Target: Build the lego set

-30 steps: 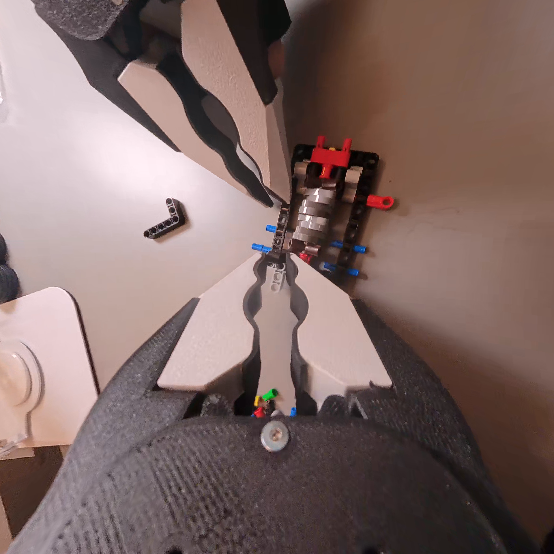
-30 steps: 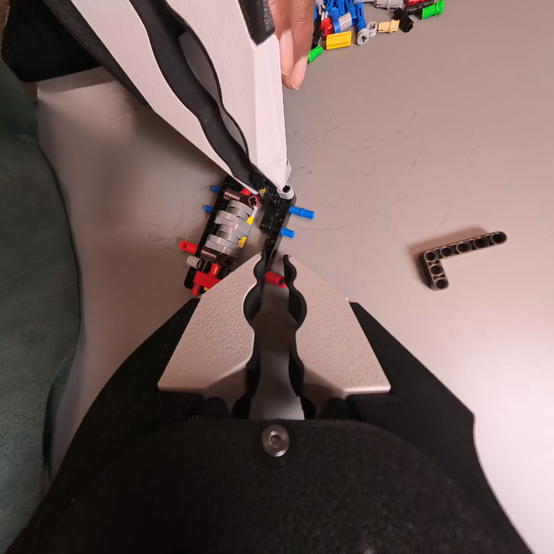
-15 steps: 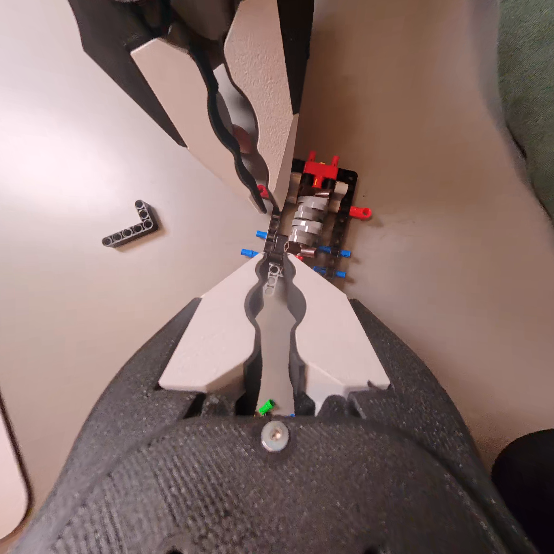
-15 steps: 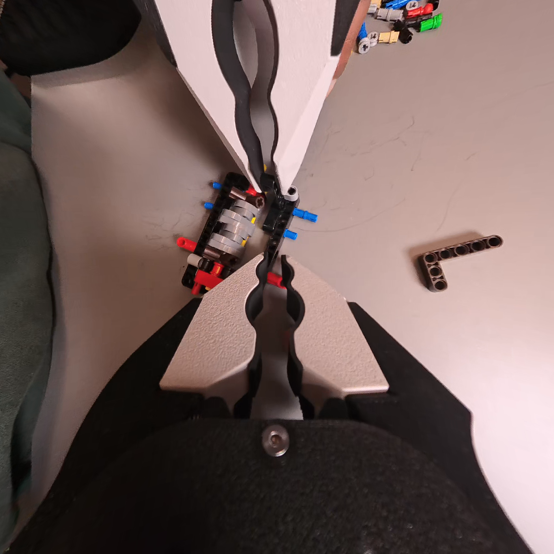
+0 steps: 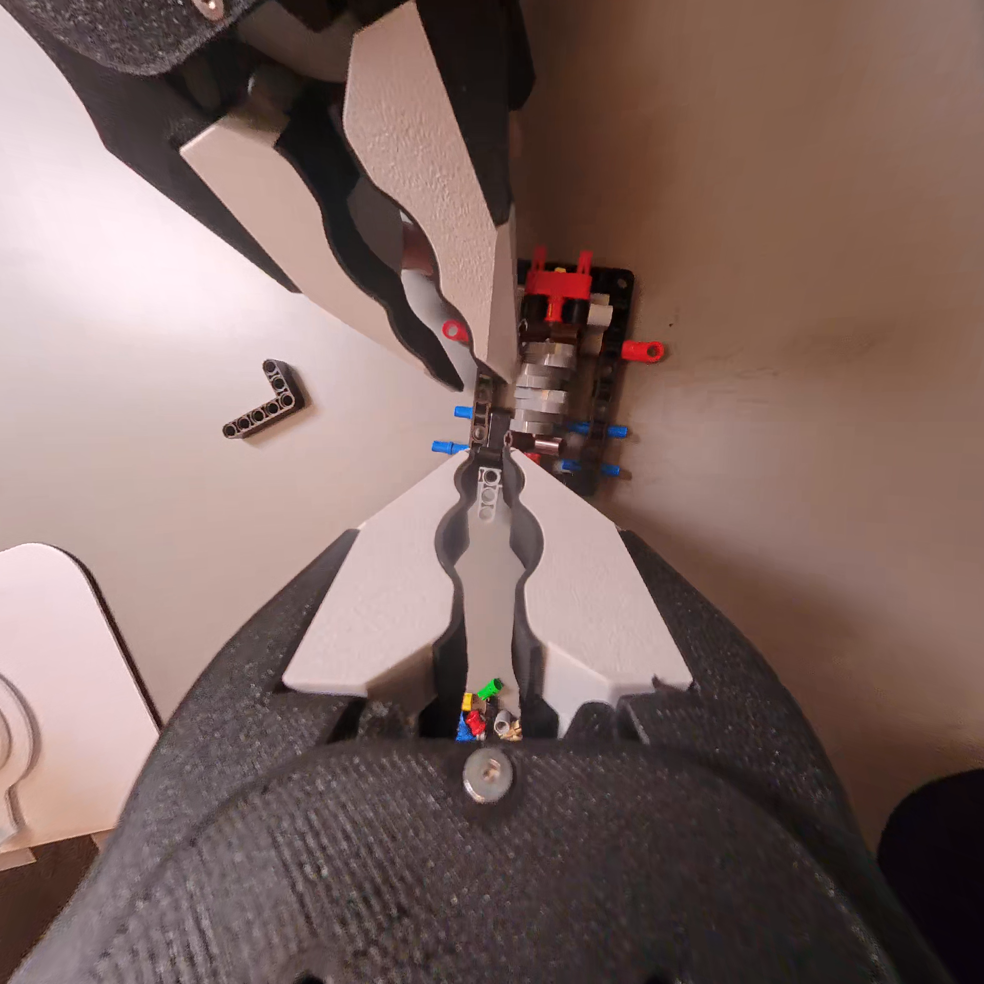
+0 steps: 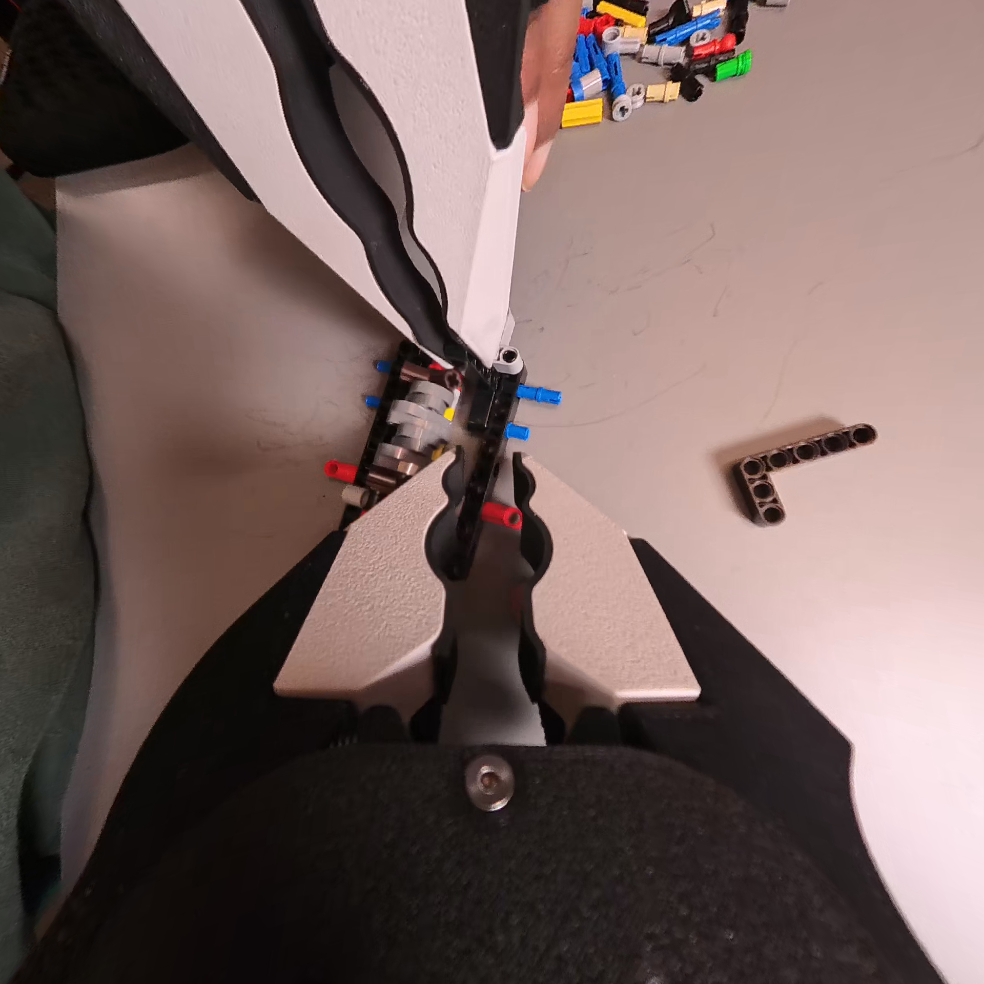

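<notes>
The lego assembly (image 5: 548, 383) is a black frame with stacked grey gears, red parts and blue pins, lying on the table; it also shows in the right wrist view (image 6: 420, 420). A black side beam (image 5: 483, 420) with blue pins runs along its edge. My left gripper (image 5: 491, 453) is shut on one end of this beam, next to a light grey piece (image 5: 489, 492). My right gripper (image 6: 483, 459) is shut on the other end of the beam (image 6: 487, 452), with a red pin (image 6: 501, 515) between its fingers. Each gripper shows from above in the other's view.
A dark L-shaped beam (image 5: 266, 404) lies loose on the table, also in the right wrist view (image 6: 798, 463). A pile of loose coloured pieces (image 6: 655, 53) is at the far edge. A white board (image 5: 53, 665) is at the left. Green fabric (image 6: 26, 479) borders the table. Left and right tips are no more than a few centimetres apart.
Both grippers stay clamped on the black beam. They have tilted and shifted slightly, and the assembly has turned a little with them. The L-shaped beam has not moved.
</notes>
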Action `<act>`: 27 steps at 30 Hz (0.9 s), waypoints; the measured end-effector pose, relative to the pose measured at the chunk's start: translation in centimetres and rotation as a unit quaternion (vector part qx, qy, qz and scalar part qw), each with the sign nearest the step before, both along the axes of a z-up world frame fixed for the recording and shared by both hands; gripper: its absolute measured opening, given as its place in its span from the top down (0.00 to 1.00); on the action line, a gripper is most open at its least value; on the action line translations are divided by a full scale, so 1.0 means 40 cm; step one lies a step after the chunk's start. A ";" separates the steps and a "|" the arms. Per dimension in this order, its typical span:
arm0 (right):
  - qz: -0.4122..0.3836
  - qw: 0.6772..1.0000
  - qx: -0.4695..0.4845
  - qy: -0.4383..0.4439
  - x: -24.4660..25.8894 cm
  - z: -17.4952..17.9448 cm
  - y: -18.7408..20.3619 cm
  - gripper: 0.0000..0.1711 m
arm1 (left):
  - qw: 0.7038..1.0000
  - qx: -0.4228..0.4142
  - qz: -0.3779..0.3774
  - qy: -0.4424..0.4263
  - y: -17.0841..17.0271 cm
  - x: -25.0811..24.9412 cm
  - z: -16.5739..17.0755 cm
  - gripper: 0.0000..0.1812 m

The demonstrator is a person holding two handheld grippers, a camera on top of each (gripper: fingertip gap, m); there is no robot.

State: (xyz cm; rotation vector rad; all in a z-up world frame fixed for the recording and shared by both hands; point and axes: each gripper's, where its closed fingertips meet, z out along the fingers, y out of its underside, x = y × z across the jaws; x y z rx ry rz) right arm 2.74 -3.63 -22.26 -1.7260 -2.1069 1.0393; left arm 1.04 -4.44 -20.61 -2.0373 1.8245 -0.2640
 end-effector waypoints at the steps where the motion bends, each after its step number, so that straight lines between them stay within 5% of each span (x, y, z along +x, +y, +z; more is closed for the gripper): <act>1: 0.000 1.000 0.002 0.001 -0.003 0.000 -0.001 0.90 | 1.000 0.001 0.001 -0.002 0.000 0.000 -0.001 0.96; 12: 0.005 1.000 0.019 0.003 -0.055 0.003 0.020 0.81 | 1.000 -0.004 0.017 -0.023 0.007 0.000 -0.002 0.96; 27: 0.034 0.999 0.019 -0.035 -0.058 -0.011 0.021 0.83 | 0.998 0.023 0.044 -0.040 0.016 -0.005 -0.006 0.96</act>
